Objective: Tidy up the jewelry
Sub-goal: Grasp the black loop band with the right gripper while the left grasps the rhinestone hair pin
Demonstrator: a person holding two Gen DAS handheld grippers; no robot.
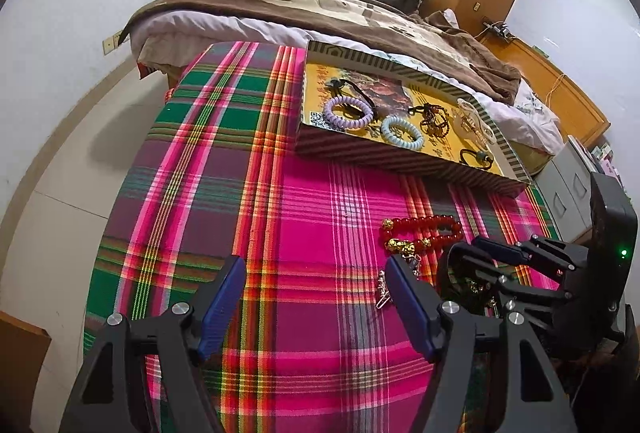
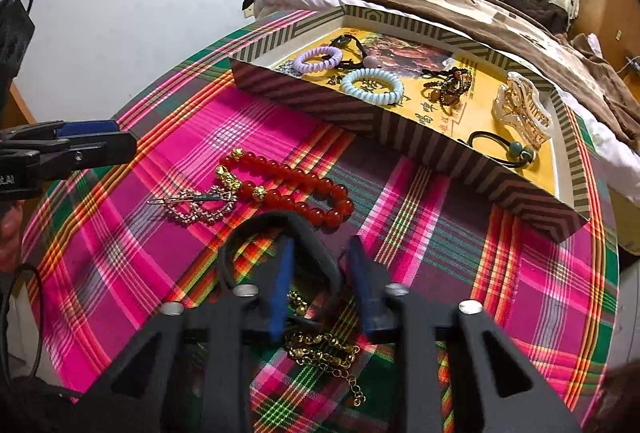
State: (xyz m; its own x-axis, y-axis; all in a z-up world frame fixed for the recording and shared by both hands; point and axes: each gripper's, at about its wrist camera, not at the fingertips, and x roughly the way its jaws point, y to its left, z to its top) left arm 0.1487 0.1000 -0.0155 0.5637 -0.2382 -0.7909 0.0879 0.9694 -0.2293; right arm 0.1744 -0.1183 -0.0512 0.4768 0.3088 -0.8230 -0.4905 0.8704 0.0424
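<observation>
Six pieces sit in the box (image 2: 400, 129); your right gripper (image 2: 320, 273) fingers straddle the headband (image 2: 312, 233), not clenched; left gripper (image 1: 312, 297) spread, empty; beads (image 2: 296, 185), clip (image 2: 196, 205), chain (image 2: 324, 353) remain.

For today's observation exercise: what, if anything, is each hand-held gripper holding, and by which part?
The left hand-held gripper is open and holds nothing. The right hand-held gripper straddles one side of a black headband; whether it actually grips it cannot be told.
</observation>
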